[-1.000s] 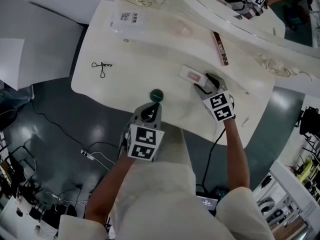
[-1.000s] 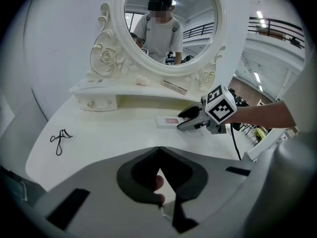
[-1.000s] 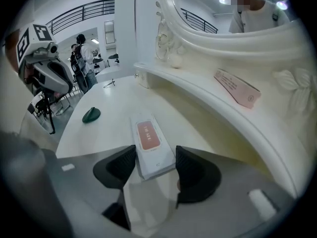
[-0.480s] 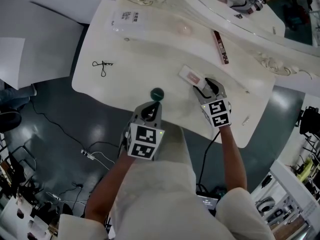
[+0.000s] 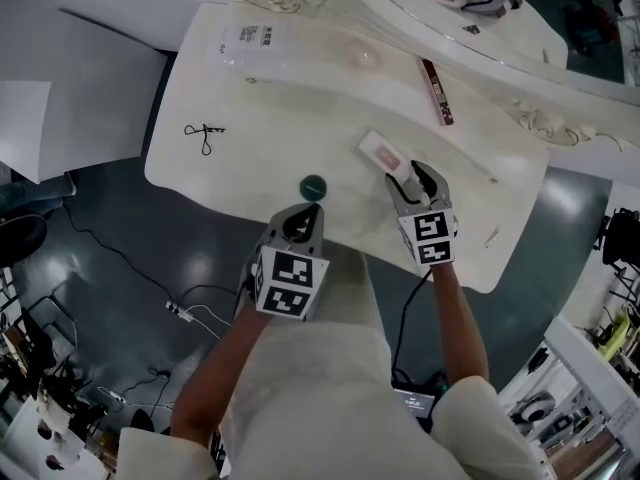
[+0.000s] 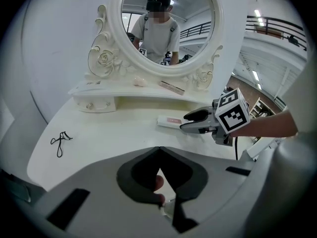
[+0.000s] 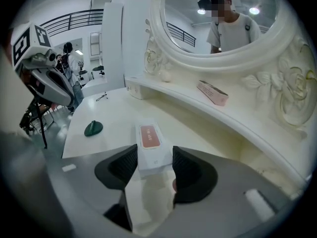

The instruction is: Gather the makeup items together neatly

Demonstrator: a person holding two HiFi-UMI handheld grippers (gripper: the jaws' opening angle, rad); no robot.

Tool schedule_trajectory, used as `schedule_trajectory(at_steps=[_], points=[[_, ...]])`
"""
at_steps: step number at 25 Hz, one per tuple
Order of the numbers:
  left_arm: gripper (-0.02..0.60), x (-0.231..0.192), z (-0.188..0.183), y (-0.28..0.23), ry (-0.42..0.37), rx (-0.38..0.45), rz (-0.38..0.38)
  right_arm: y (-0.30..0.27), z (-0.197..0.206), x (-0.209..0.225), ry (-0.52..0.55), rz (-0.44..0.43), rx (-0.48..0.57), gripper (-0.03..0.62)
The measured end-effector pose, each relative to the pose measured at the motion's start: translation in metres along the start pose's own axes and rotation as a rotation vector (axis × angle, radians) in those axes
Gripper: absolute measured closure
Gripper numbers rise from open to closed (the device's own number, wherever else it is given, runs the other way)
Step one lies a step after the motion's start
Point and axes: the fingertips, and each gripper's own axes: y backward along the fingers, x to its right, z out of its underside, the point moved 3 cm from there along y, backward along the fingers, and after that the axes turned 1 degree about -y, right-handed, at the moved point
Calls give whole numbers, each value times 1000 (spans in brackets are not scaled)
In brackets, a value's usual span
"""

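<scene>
A white box with a pink label (image 5: pixel 382 152) lies on the white dressing table (image 5: pixel 260 118). My right gripper (image 5: pixel 415 180) is shut on its near end, and in the right gripper view both pads press the sides of the box (image 7: pixel 150 142). A dark green round item (image 5: pixel 314 186) sits near the table's front edge. Just behind it, my left gripper (image 5: pixel 300 226) hangs over that edge. In the left gripper view its jaws (image 6: pixel 159 150) meet with nothing between them.
A long pink and dark package (image 5: pixel 439 93) lies on the raised shelf under the oval mirror (image 5: pixel 480 8). A pale pink item (image 5: pixel 367 59) and a clear labelled box (image 5: pixel 250 40) sit further left on the shelf. A black eyelash curler (image 5: pixel 204 132) lies at the table's left.
My right gripper has shifted a little left and toward the front edge, and its jaws have closed in on the box's near end. The left gripper and the box stay put.
</scene>
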Motion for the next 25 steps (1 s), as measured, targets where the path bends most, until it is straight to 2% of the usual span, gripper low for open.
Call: schedule_trajectory(at_steps=[9,17,25], points=[[572,1,-7,-2,39,12,20,10,-6,-8,-54,54,17,376],[572,-12,-19,5,26,32,26,21,-7,-21,-104,119,9,376],[572,-11,-14,10,-11,15,74,37,-8,-34,-140,181,7,376]])
